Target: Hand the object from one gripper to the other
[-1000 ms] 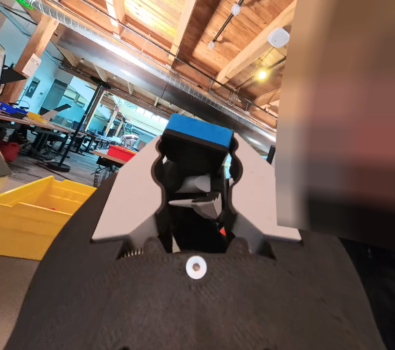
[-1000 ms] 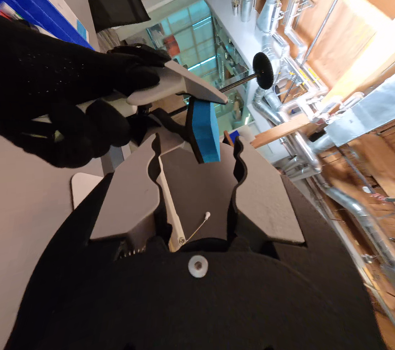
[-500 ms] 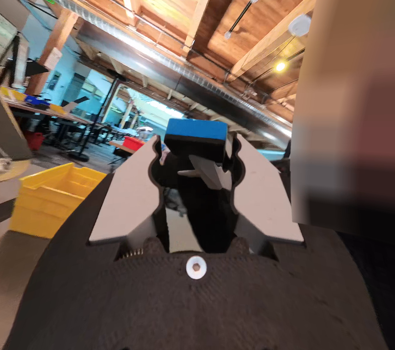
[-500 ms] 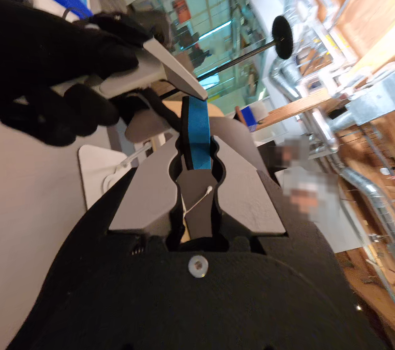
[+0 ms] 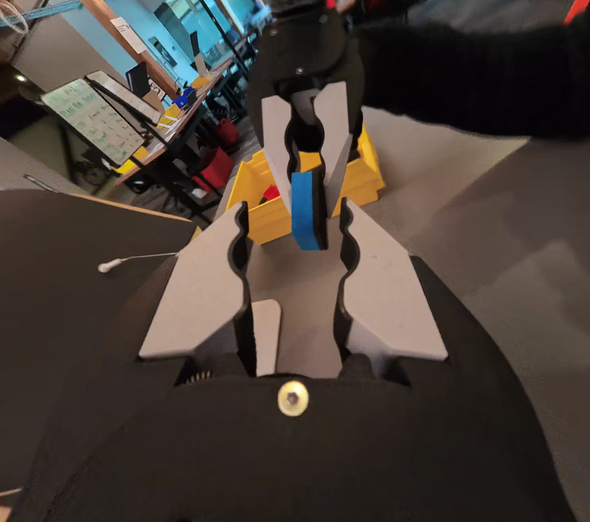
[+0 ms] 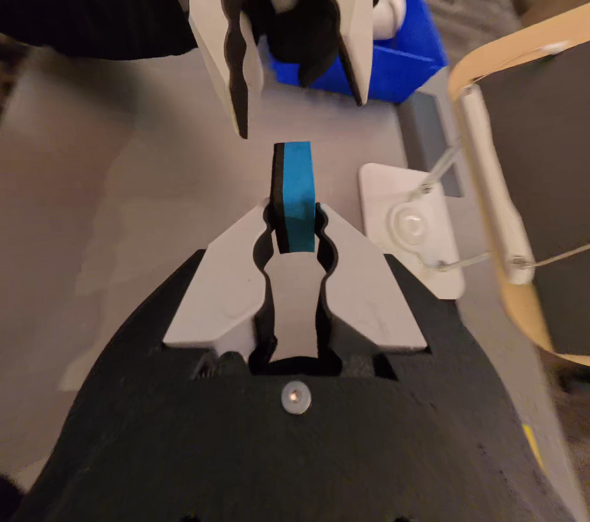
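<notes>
The handover looks essentially done. The right gripper (image 6: pixel 292 213) has its jaws closed on the lower part of the blue-and-black foam block (image 6: pixel 295 197), which stands on edge between the jaw tips and sticks out beyond them. The left gripper (image 5: pixel 292 219) has its jaws spread wide and holds nothing; in the right wrist view it hangs just past the block's free end, apart from it with a clear gap. In the left wrist view the block (image 5: pixel 308 211) sits pinched between the right gripper's (image 5: pixel 306 175) jaws, in line with the opening of the left jaws but touching neither side. Judging from this, what remains is at most to draw the two grippers apart, or nothing at all.

The block is a small flat slab with rounded corners, a bright blue layer bonded to a thinner black layer, looking soft and slightly compressible. It hangs in the air above the grey tabletop (image 6: pixel 127 155), with a yellow bin (image 5: pixel 271 219) behind it in the left wrist view and a blue bin (image 6: pixel 399 72) in the right.
</notes>
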A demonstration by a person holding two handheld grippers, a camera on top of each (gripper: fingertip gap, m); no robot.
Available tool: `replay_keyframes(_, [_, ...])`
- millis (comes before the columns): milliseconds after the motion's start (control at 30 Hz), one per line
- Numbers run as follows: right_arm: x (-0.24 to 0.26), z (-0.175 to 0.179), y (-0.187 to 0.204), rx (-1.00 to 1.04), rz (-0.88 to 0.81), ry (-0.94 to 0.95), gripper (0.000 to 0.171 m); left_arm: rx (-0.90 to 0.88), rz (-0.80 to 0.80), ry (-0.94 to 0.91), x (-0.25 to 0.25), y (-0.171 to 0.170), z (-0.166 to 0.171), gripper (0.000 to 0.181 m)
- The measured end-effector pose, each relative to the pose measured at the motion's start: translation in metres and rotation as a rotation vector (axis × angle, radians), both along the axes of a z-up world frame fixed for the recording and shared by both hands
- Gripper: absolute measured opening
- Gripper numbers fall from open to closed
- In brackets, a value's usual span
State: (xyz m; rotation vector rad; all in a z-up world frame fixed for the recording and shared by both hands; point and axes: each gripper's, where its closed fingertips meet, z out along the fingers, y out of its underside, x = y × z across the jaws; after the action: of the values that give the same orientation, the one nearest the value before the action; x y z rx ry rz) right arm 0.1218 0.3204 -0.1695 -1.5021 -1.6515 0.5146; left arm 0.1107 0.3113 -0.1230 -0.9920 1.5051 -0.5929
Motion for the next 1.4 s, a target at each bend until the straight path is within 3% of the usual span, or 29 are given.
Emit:
replay_keyframes(200, [0.011,-0.023,-0.028,-0.338,0.162,0.051,0.02,0.374,0.081,0.226,0.02,-0.019,-0.034,0.053])
replay_keyframes(333, [0.011,-0.026,-0.036,-0.453,0.243,0.103,0.02,0.621,0.062,0.365,0.022,-0.03,-0.062,0.059])
replay_keyframes(533, [0.004,-0.019,-0.046,-0.612,0.361,0.221,0.02,1.123,0.127,0.429,0.01,-0.025,-0.05,0.057])
replay_keyframes(667, [-0.005,-0.023,-0.047,-0.724,0.384,0.248,0.019,1.273,0.056,0.455,0.014,-0.033,-0.059,0.059])
replay_keyframes(733, [-0.007,-0.022,-0.05,-0.76,0.419,0.275,0.019,1.32,0.044,0.489,0.01,-0.029,-0.064,0.052])
replay_keyframes(1000, [-0.015,-0.016,-0.05,-0.828,0.441,0.315,0.02,1.356,0.046,0.512,0.01,-0.023,-0.06,0.039])
replay_keyframes(1167, [-0.023,0.0,-0.037,-0.798,0.378,0.398,0.035,1.281,0.156,0.525,0.002,-0.008,-0.045,0.033])
replay_keyframes(1233, [-0.026,-0.001,-0.025,-0.746,0.295,0.395,0.055,1.194,0.217,0.524,-0.005,0.001,-0.036,0.022])
replay_keyframes(1400, [-0.021,0.016,0.004,-0.585,0.154,0.472,0.065,0.821,0.307,0.48,-0.016,0.012,-0.028,0.02])
